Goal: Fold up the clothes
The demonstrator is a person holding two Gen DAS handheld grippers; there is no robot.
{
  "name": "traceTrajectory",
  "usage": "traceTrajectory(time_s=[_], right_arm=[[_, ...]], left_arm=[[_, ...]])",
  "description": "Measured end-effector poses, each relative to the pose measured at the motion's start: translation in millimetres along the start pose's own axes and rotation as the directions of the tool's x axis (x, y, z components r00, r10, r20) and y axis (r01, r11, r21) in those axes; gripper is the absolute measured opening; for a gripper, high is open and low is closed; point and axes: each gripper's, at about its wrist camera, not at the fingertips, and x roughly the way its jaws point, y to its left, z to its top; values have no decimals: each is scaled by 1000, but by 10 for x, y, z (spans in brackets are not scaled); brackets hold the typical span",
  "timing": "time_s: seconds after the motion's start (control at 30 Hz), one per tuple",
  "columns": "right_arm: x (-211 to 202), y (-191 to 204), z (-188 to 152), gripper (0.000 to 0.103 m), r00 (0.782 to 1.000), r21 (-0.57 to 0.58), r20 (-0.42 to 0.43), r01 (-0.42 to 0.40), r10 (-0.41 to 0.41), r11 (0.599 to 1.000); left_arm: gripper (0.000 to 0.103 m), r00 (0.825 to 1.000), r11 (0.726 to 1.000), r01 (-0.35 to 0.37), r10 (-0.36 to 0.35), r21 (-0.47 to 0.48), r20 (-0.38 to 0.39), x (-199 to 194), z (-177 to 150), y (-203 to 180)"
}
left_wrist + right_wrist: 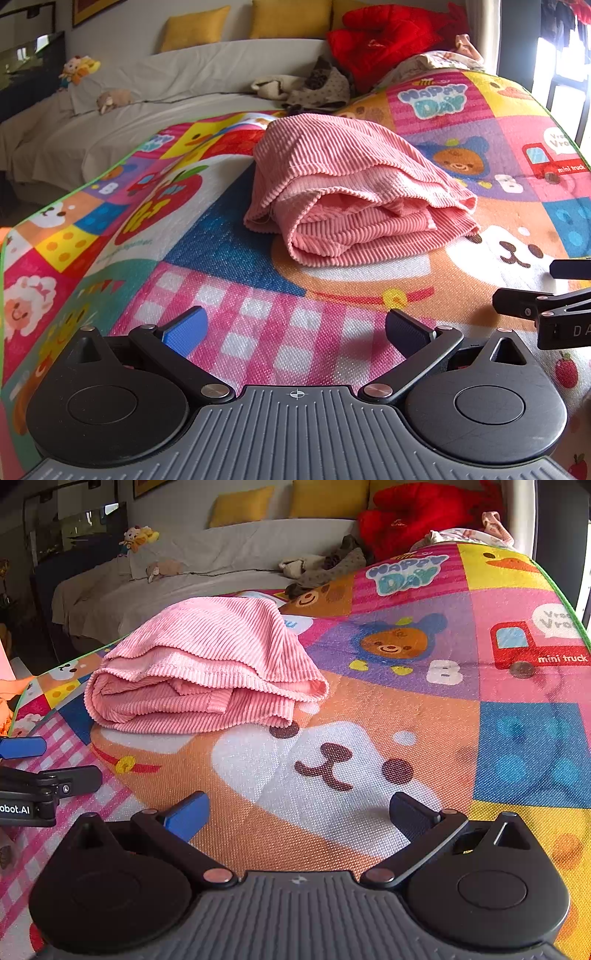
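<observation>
A pink corduroy garment (pixel 354 192) lies folded into a thick bundle on the colourful cartoon play mat (pixel 229 258). In the right wrist view the same garment (pixel 207 672) sits ahead and to the left on the mat (pixel 406 709). My left gripper (pixel 295 328) is open, nothing between its fingers, a short way in front of the bundle. My right gripper (pixel 299 812) is open too and empty, over the bear-face print. Each gripper's tip shows at the other view's edge: the right one (pixel 546 291), the left one (pixel 40 764).
Behind the mat stands a sofa under a white cover (pixel 155 99) with yellow cushions (pixel 288 18), a red jacket (pixel 384 40), loose clothes (pixel 314 88) and soft toys (pixel 77 70). The mat's green edge (pixel 74 192) drops off at the left. A window is at the right.
</observation>
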Motion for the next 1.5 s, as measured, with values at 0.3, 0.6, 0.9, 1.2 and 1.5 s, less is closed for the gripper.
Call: traceTrajectory(time_s=[0.3, 0.6, 0.9, 1.2, 1.5], right_arm=[[-24, 6, -14, 103, 1000, 5, -10, 11, -11, 1000], [-17, 22, -12, 103, 1000, 12, -9, 22, -22, 1000], [-31, 42, -21, 103, 999, 6, -2, 38, -38, 999], [-18, 31, -11, 103, 1000, -2, 3, 25, -25, 1000], [-16, 7, -28, 103, 1000, 0, 14, 10, -10, 1000]], left_arm=[[103, 1000, 1000, -8, 8, 10, -4, 2, -2, -24], [103, 1000, 1000, -11, 11, 17, -10, -39, -26, -35], [103, 1000, 1000, -2, 2, 11, -9, -41, -28, -21], [103, 1000, 1000, -9, 9, 15, -10, -44, -26, -33], [103, 1000, 1000, -8, 8, 15, -9, -42, -26, -30]])
